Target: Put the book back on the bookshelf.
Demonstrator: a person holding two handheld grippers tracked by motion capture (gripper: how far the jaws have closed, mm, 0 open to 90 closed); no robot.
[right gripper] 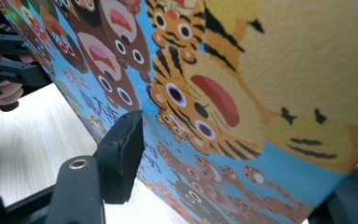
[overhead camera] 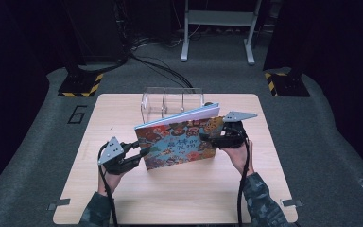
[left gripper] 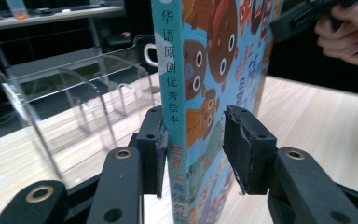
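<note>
Closest to the camera in the high view are the person's two forearms in camo sleeves, coming up over the near edge of the light wood counter. Each hand holds a claw.

The left claw sits at the lower left corner of a picture book. In the left gripper view its jaws straddle the book's spine edge: the left pad sits right against the spine with the Chinese text, while the right pad stands off the cover with a visible gap. So it's apart, not clamped, with the book between the jaws.

The right claw comes in from the book's right side, over the cover. In the right gripper view one pad sits against the cover with the tiger drawing, and the other jaw is behind the book at the lower right. Looks clamped on the book, and this claw is what carries it.

The book itself stands on edge near the middle of the counter, tilted, its cover facing the person, its lower left corner low by the counter.

Just behind it, near the far edge, is a clear acrylic rack with dividers. Past the counter there's grey floor with cables and a metal stand.
</note>
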